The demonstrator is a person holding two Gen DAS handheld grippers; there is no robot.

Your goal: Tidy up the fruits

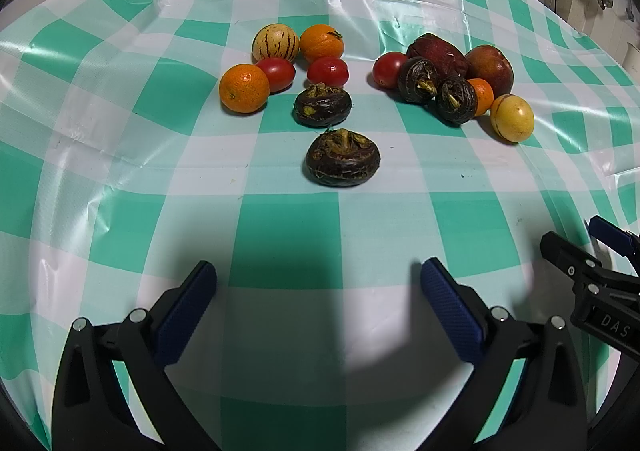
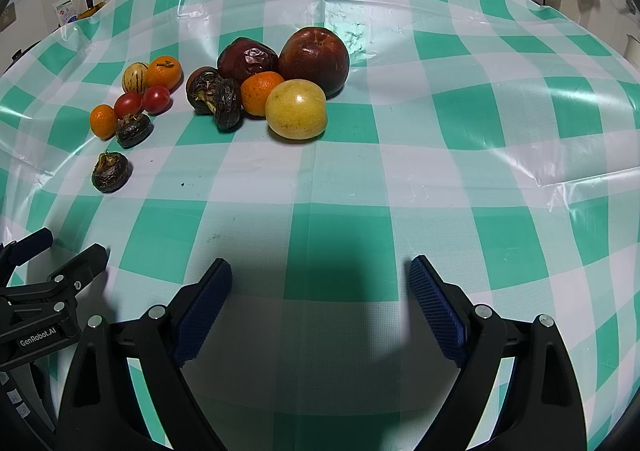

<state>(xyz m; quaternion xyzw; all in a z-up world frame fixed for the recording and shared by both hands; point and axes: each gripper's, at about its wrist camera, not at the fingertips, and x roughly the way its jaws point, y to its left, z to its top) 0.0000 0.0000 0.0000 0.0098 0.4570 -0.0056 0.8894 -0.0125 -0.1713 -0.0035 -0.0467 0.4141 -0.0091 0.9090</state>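
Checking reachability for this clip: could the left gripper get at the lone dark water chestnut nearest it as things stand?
Probably yes. The left gripper is open, and the nearest water chestnut sits alone, straight ahead, with only bare tablecloth between and clear of the other fruit.

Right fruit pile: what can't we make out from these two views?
- Small orange: left wrist view, mostly hidden behind a dark water chestnut.
- Red tomato: clear in the left wrist view; in the right wrist view barely visible behind the chestnuts.
- Red apple: its base is covered by the yellow fruit.
- Right gripper: in the left wrist view cut off by the frame edge.
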